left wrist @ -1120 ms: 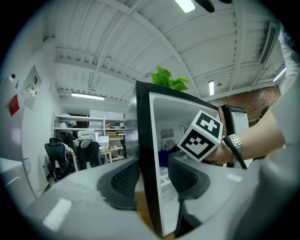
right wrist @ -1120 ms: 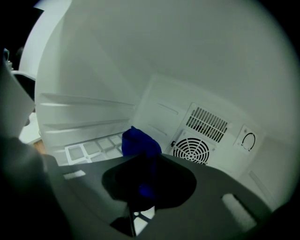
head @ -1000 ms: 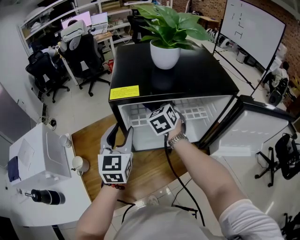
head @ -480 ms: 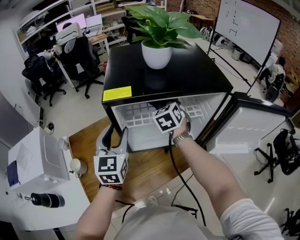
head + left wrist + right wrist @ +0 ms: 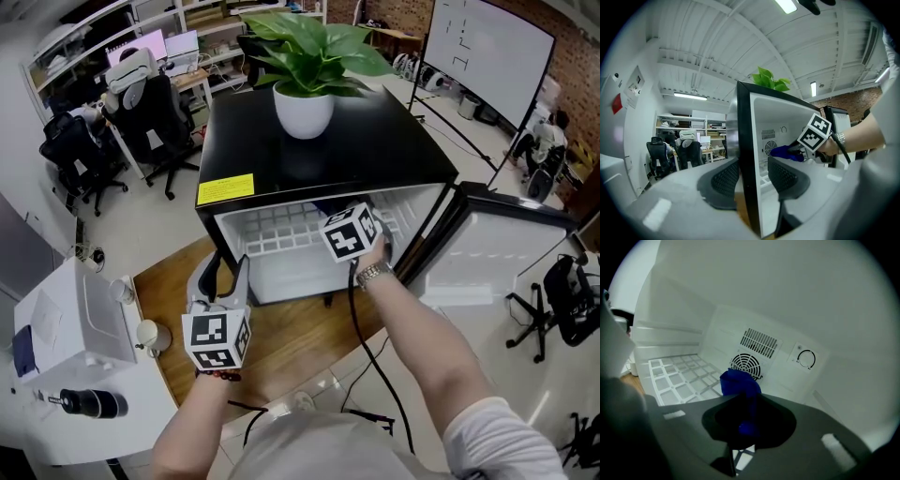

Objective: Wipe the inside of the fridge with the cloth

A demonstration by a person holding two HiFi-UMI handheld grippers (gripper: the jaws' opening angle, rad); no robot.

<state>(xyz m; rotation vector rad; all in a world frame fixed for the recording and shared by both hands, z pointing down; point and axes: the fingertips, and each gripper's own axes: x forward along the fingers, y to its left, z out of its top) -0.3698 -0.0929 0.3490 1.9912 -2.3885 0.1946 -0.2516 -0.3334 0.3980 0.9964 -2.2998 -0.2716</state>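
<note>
Seen from the head view, a black fridge [image 5: 328, 150] stands on a wooden floor panel [image 5: 291, 337] in an open office with swivel chairs [image 5: 159, 108] at far left and a whiteboard [image 5: 487, 47] at far right. A yellow label [image 5: 225, 188] on the near left corner of its top carries print too small to read. A white pot [image 5: 303, 110] holding a leafy plant [image 5: 314, 52] sits on the fridge, whose door [image 5: 497, 253] hangs open to the right. A white tabletop [image 5: 141, 394] at near left bears a white box [image 5: 75, 314], a cup [image 5: 150, 333] and a dark bottle [image 5: 89, 403]. The left claw [image 5: 228, 269] meets the fridge's left wall and the right claw [image 5: 336, 212] reaches inside. In the left gripper view, the left claw is clamped over that wall's front edge, one pad outside and one inside, and the blue cloth [image 5: 785, 152] shows deeper in. In the right gripper view, the right claw is closed on the cloth, which bulges ahead before a round fan grille [image 5: 745, 364], with a slotted vent [image 5: 759, 341] and a dial [image 5: 806, 358] on the back wall and a wire shelf [image 5: 679, 376] at left.
</note>
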